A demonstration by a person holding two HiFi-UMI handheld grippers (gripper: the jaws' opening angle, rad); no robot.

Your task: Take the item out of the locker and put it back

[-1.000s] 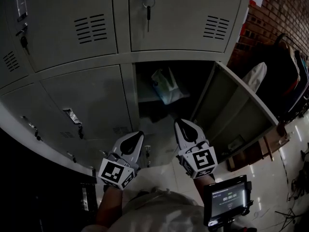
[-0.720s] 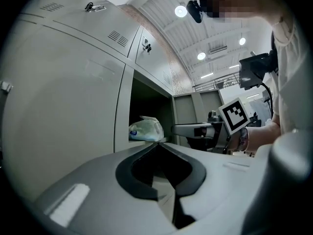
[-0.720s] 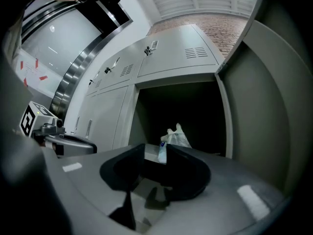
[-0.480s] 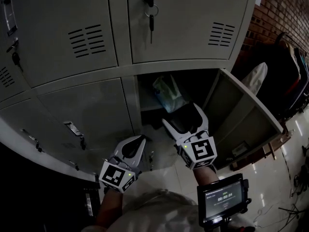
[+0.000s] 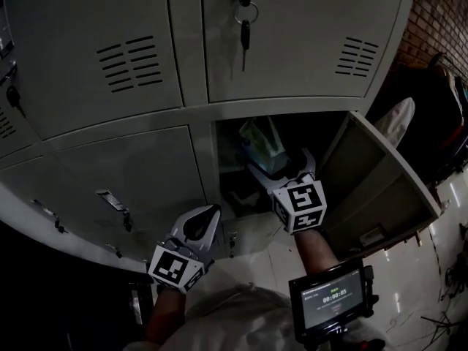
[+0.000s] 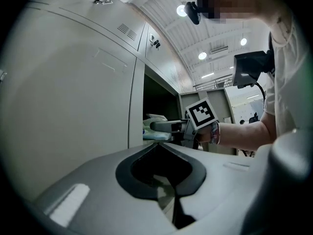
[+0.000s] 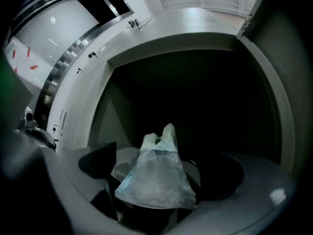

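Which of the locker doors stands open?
The lower right door, swung outward from the compartment holding the plastic bag; the others are shut.

- Key (image 5: 244, 35): hangs on a ring from the lock of the upper door, shank pointing down.
- Vents (image 5: 130, 66): slotted group in the upper left door; a second group (image 5: 358, 55) sits in the door with the key.
- Latch (image 5: 113, 199): metal, on the shut lower left door.
- Brick wall (image 5: 439, 13): red, at the far right.
- Dark clothes (image 5: 439, 115): hanging by the brick wall, with a pale cloth (image 5: 398, 119) just in front.
- Screen (image 5: 330, 298): small, dark-framed, lit digits, at the bottom edge of the head view.
- Floor (image 5: 431, 269): pale, glossy tiles; cables (image 5: 446, 316) lie at the right corner.
- Ceiling lights (image 6: 202, 56): round, bright, under a ribbed ceiling.
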